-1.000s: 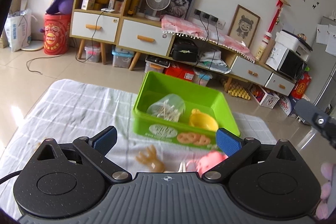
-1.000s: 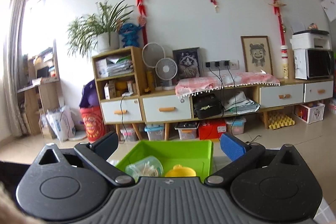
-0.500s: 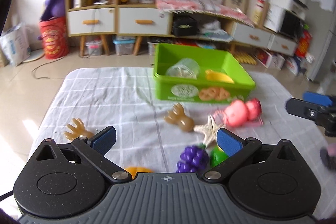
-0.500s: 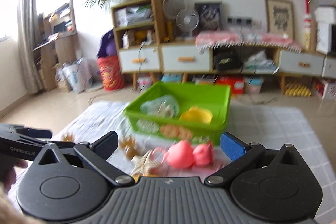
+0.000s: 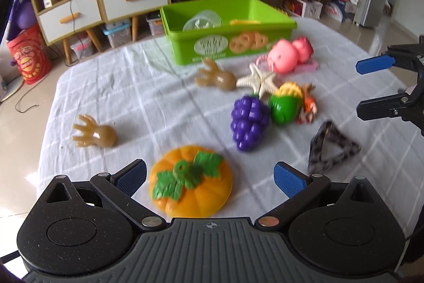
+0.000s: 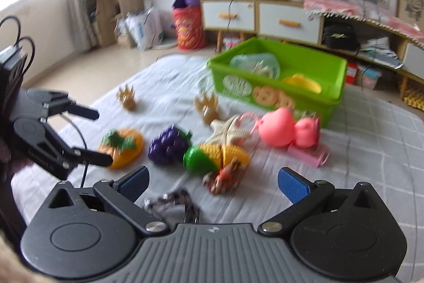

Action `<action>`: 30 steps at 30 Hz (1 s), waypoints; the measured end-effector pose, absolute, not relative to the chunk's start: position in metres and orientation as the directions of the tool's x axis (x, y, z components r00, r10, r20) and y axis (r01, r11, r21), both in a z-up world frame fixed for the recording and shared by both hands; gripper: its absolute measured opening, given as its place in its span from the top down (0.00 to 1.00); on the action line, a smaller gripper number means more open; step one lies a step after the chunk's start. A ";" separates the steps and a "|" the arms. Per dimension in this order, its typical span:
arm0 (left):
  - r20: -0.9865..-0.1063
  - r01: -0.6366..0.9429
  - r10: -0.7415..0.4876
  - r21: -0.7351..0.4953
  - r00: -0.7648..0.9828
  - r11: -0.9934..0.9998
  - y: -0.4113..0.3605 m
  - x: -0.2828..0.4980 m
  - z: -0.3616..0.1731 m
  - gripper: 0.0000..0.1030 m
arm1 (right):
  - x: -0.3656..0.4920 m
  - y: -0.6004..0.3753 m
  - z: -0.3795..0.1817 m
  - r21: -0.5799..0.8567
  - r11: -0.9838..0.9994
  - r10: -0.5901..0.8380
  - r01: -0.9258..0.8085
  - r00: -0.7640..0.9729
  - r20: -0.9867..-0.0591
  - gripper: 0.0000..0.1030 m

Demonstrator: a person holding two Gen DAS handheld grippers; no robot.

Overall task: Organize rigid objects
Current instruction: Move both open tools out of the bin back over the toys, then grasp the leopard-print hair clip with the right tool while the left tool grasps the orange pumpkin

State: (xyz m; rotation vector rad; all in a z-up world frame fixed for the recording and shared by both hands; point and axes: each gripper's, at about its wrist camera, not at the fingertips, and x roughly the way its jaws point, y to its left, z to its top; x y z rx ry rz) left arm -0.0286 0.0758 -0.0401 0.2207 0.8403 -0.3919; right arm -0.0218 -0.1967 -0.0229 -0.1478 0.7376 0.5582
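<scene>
- The left gripper [image 5: 209,175] has its blue-padded fingers spread wide with nothing between them; it hangs over the near edge of a white checked cloth [image 5: 148,97], with the orange toy pumpkin [image 5: 189,181] with green leaves lying just under the gap
- The right gripper [image 6: 213,182] is likewise spread and empty, low over a speckled black-and-white clip [image 6: 172,204] that lies between its fingers' bases
- Loose toys sit in a cluster mid-cloth — a purple grape bunch [image 5: 249,118], a yellow corn cob in a green husk [image 5: 286,104], a pale starfish [image 5: 261,80], a small red-orange figure [image 5: 307,104] too blurred to name, and a pink pig [image 5: 288,56] on a pink base
- Two amber, hand-shaped toys lie apart: one [image 5: 94,133] alone at the left, one [image 5: 216,77] just in front of the bin
- The green plastic bin [image 5: 228,44] stands at the far side of the cloth and holds a clear lidded container [image 5: 202,20] and a yellow bowl [image 6: 303,82]
- The bin's front carries a round white label and printed pretzels — the lettering is too blurred to read
- White letters on the left gripper's arm in the right wrist view are also unreadable
</scene>
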 end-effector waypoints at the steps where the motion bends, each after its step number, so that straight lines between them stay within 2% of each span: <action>1: -0.762 0.424 -0.248 0.039 0.598 0.905 0.078 -0.028 -0.042 0.02 | -0.022 -0.196 -0.027 0.062 0.840 0.429 -0.539 0.590 -0.684 0.24; 19: -0.816 0.425 -0.247 -0.002 0.523 0.905 0.093 -0.009 -0.082 0.02 | -0.033 -0.163 -0.081 0.002 0.747 0.379 -0.665 0.423 -0.823 0.24; 30: -0.785 0.429 -0.269 -0.004 0.558 0.903 0.095 -0.009 -0.085 0.01 | -0.035 -0.161 -0.085 -0.036 0.733 0.371 -0.680 0.444 -0.815 0.24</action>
